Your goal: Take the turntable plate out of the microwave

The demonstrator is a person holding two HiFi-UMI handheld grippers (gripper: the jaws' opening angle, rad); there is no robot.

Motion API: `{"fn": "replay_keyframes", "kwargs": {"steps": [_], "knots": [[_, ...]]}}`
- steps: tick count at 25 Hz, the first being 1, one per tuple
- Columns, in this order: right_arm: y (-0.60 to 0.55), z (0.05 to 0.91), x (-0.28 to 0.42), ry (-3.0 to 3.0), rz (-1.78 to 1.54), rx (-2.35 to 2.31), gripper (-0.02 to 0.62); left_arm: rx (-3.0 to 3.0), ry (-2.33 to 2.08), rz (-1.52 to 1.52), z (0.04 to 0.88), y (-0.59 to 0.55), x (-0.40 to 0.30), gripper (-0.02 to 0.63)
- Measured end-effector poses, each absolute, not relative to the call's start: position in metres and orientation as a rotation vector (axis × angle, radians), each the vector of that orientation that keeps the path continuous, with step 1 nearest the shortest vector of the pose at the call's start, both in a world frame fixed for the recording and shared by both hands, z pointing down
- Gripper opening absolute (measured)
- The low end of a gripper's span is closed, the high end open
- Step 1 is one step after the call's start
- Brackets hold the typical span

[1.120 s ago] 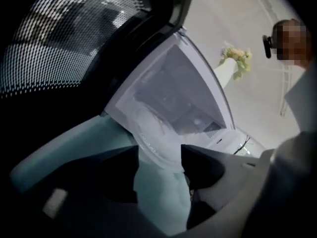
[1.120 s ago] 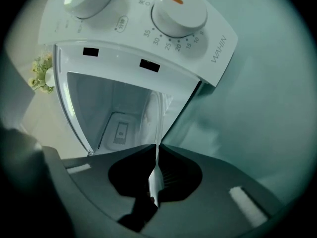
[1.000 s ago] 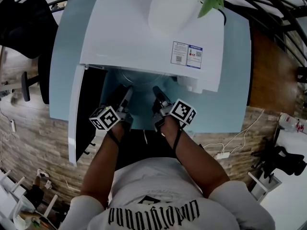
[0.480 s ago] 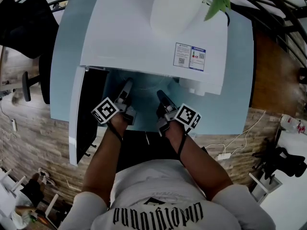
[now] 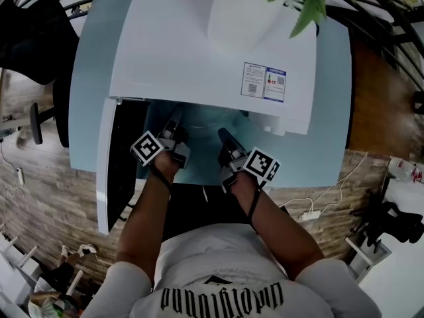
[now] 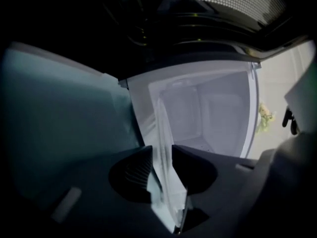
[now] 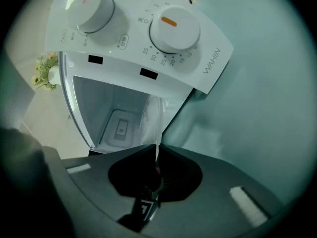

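Left gripper (image 6: 161, 155) has just been closing its jaws on the plate (image 6: 166, 125) and is pinching its rim. Right gripper (image 7: 156, 155) is pinching the plate's other side, with its jaws almost together. The plate is lying at the mouth of the microwave (image 5: 199, 52). With both sides held, I think it is ready for pulling out.

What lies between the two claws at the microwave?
The glass turntable plate, seen in both gripper views: the right claw pinches one rim, the left claw, its jaws just closing, the opposite rim.
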State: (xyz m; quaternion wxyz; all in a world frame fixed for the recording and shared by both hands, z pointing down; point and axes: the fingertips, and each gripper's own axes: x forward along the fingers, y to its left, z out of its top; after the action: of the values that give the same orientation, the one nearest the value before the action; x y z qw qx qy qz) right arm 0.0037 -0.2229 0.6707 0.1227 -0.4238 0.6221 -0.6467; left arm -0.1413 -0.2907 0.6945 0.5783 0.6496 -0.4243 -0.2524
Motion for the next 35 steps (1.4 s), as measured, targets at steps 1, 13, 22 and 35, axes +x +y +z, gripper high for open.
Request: {"fn": "replay_keyframes", "kwargs": {"steps": [1, 13, 22, 35], "knots": [[-0.223, 0.671, 0.004, 1.814, -1.888, -1.238, 0.02, 1.525, -0.981, -0.602, 0.693, -0.292, -0.14, 0.162], [-0.224, 0.675, 0.007, 1.833, -1.886, -1.251, 0.021, 1.527, -0.851, -0.76, 0.682, -0.29, -0.134, 0.079], [-0.211, 0.674, 0.01, 1.853, -1.909, -1.247, 0.023, 1.483, -0.821, -0.827, 0.68, -0.274, -0.134, 0.078], [-0.185, 0.655, 0.013, 1.969, -1.872, -1.161, 0.023, 1.464, -0.855, -0.896, 0.665, -0.235, -0.134, 0.078]]}}
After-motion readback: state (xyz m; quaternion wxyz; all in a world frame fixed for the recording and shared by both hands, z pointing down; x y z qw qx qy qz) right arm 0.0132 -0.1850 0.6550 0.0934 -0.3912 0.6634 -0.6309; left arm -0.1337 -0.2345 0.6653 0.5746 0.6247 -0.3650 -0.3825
